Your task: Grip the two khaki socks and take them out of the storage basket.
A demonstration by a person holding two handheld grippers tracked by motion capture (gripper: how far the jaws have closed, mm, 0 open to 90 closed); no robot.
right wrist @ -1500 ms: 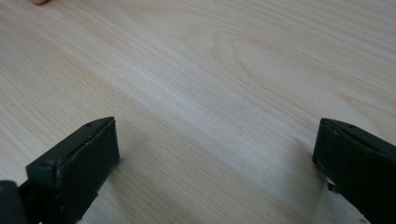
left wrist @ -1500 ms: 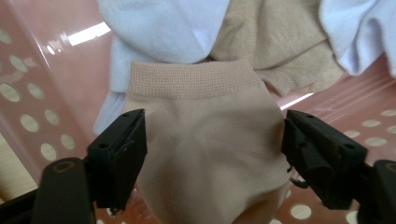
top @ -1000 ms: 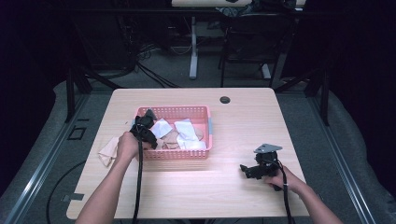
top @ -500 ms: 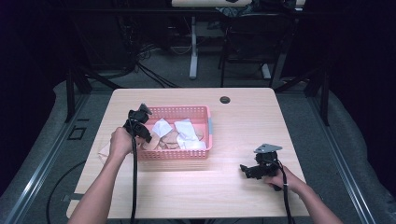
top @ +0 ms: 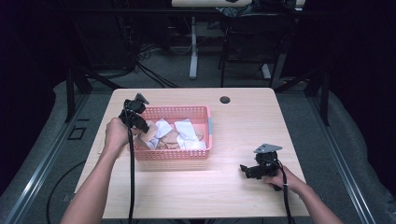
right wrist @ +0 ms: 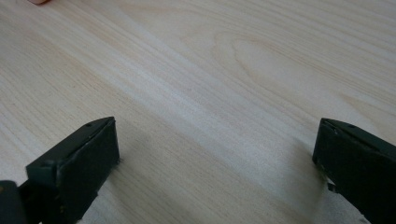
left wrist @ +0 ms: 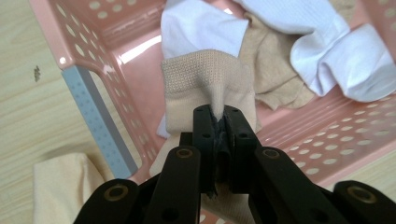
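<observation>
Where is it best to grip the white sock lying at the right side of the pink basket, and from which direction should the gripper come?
Probably from above, on the raised fold of the white sock. It lies bunched on top of the pile, while the pink basket walls block a sideways approach. The right gripper is open over bare table, so it is free; the left gripper is shut on a beige sock.

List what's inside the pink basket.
Pink basket holds white cloths and beige cloths; the left claw pinches one beige cloth. Anything beneath the pile is covered.
</observation>
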